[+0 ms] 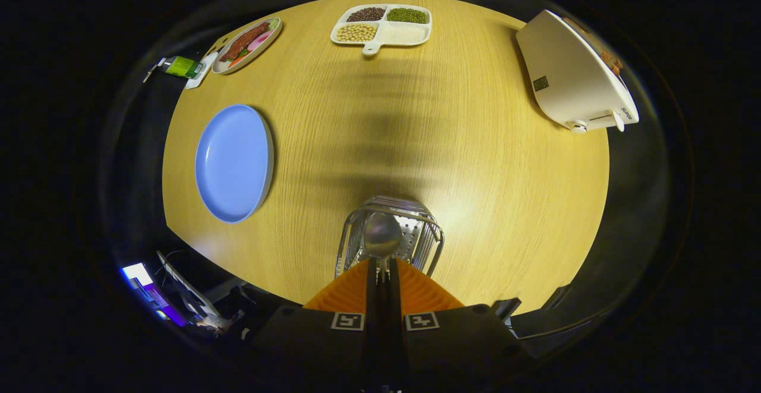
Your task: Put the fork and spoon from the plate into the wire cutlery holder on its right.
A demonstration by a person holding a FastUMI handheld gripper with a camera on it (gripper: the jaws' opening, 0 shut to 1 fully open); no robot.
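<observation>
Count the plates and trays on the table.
3: a blue plate left of the wire holder, a food plate beyond it, a divided tray at the far edge.

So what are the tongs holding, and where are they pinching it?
The tongs are shut on the spoon, pinching its handle just below the bowl. The bowl points up, over the wire cutlery holder.

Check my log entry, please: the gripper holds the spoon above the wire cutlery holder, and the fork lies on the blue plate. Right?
Not quite. In the gripper view the blue plate is bare. The rest stands: the gripper holds the spoon above the wire cutlery holder.
</observation>
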